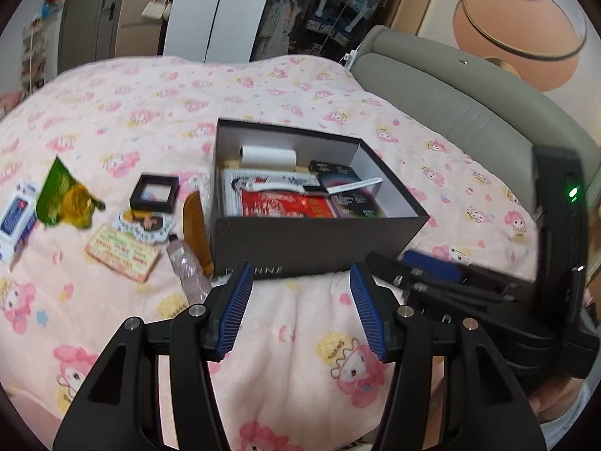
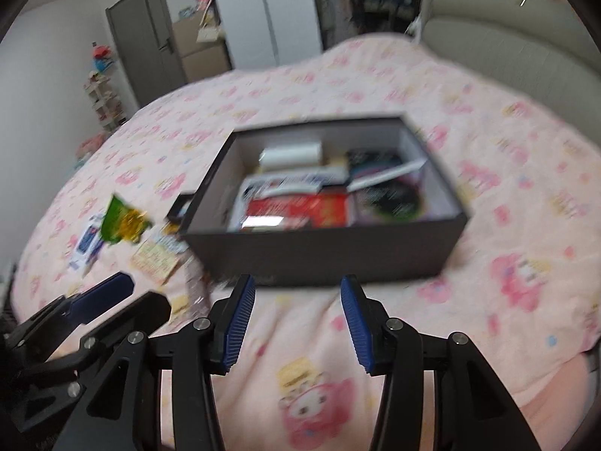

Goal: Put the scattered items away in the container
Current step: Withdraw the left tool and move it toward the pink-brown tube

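A dark open box (image 1: 311, 242) (image 2: 323, 251) sits on the pink bed, holding a white roll (image 1: 268, 156), a red packet (image 1: 287, 205), dark packets and a white strap. Left of it lie a brown comb (image 1: 195, 221), a clear small bottle (image 1: 186, 267), a pink card (image 1: 122, 253), a round patterned item (image 1: 146, 223), a small black framed box (image 1: 154, 193), a green and gold packet (image 1: 65, 197) (image 2: 124, 220) and a blue and white packet (image 1: 17, 221). My left gripper (image 1: 300, 312) is open and empty, just short of the box's front. My right gripper (image 2: 296, 323) is open and empty too, beside it.
A grey padded headboard (image 1: 462, 101) borders the bed on the right. A wardrobe, a door (image 2: 146, 41) and shelves stand beyond the far side of the bed. The right view is blurred. A sleeve shows at the lower right of the left wrist view.
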Demonstrator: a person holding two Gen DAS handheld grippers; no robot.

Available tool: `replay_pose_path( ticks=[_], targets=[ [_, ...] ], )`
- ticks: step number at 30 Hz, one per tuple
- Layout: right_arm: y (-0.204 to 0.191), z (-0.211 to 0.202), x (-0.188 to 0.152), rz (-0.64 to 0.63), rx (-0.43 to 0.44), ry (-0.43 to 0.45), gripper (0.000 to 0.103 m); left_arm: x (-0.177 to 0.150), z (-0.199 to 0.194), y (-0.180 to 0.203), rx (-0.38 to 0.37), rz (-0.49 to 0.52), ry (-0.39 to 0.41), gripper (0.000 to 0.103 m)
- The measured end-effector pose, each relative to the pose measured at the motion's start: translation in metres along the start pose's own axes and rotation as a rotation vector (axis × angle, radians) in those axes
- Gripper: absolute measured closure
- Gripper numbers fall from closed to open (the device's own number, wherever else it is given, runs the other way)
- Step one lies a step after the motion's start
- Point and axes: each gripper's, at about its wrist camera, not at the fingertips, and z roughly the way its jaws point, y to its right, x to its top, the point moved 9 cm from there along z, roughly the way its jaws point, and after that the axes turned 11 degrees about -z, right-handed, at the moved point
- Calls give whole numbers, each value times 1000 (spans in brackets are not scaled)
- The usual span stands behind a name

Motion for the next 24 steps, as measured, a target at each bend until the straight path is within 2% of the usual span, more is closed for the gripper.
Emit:
replay_pose_path(
  ticks=[4,10,16,18,19,20,24],
  targets=[
    [-9,17,-16,9,35,-43,59,-10,13,-19,28,-57,-7,48],
    [-13,56,-40,37,66,-127,59,-31,47,-55,82,-149,-71,48],
    [-17,84,-58,37,94,-200,59,-35,66,-90,136,-225,-87,49],
    [-21,89,-57,22,99,-201,59,-38,72,-101,139,-251,-103,53],
    [-23,92,-57,13,102,-203,59,-39,75,-105,135,-259,-111,62],
    [-26,94,-58,6,106,-208,59,-39,77,-107,130,-267,-115,65],
    [-41,109,-62,-22,136,-240,59,-38,83,-113,113,-292,-122,66]
  ],
)
